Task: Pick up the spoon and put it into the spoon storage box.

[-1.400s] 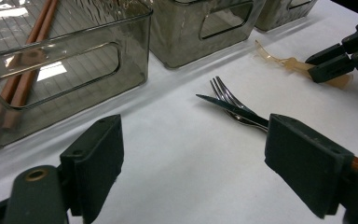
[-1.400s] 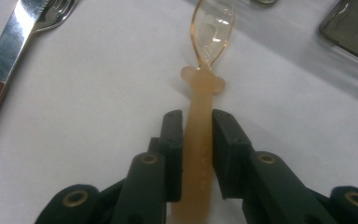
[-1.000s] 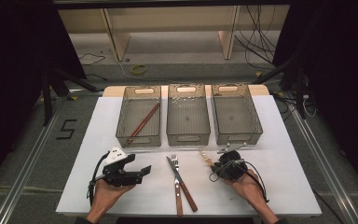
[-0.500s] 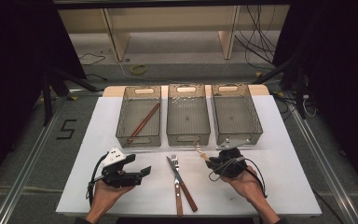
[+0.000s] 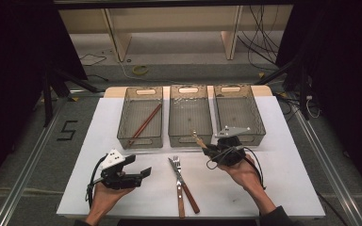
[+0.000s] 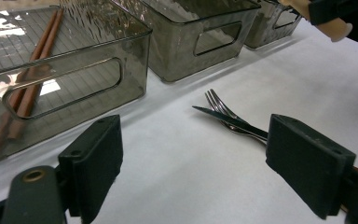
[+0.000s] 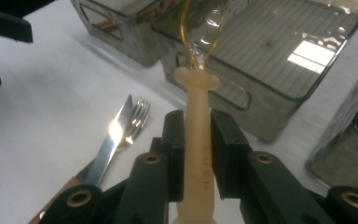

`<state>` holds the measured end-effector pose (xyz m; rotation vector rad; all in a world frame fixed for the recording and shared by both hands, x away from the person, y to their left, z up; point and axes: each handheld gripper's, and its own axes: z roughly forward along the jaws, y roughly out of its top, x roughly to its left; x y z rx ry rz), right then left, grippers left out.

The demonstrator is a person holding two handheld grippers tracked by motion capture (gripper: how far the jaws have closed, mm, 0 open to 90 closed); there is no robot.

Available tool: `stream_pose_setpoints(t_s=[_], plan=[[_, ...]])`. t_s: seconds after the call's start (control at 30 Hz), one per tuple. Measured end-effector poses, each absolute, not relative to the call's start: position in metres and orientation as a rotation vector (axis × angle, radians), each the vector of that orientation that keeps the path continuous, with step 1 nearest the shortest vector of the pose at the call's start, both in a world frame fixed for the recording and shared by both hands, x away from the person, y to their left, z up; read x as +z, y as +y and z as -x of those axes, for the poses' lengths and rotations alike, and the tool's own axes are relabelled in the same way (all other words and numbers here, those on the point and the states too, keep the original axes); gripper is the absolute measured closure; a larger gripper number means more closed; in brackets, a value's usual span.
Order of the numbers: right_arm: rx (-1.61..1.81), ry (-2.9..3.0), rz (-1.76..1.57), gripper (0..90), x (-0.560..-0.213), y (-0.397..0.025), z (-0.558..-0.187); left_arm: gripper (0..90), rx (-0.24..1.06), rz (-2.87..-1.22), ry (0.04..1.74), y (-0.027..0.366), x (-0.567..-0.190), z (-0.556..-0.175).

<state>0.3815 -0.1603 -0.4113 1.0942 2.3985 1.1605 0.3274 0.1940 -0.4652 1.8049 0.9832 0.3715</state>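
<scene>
My right gripper [image 5: 209, 149] is shut on the beige handle of a spoon [image 7: 198, 158]. The spoon's shiny bowl [image 7: 200, 28] points up at the near wall of the middle bin [image 5: 190, 136]. In the high view the spoon [image 5: 198, 139] hangs just in front of that bin. My left gripper [image 5: 138, 165] rests open and holds nothing at the front left of the table; its jaws stand wide apart [image 6: 193, 168]. A knife [image 5: 185, 183] and a fork [image 5: 177, 186] lie side by side between the two hands. Two brown chopsticks [image 5: 144, 124] lie in the left bin [image 5: 139, 141].
Three smoky clear bins stand in a row at the back of the white table top [image 5: 287, 155]; the right bin [image 5: 239, 133] is just beyond my right hand. The middle bin [image 7: 270, 60] holds nothing. The far left gripper [image 7: 0, 28] shows at the top left of the right gripper view.
My right gripper has lifted and moved forward toward the middle bin with the spoon in it. The left gripper and the cutlery have stayed in place.
</scene>
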Motion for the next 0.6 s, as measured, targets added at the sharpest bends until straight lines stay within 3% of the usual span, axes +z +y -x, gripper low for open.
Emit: stream_pose_setpoints(t_s=[0.6], plan=[[1.201,2.358,-1.086,77.2,-0.389,-0.137,-0.423,18.2,0.380,-1.803,0.972,0.197,-0.466,-0.328]])
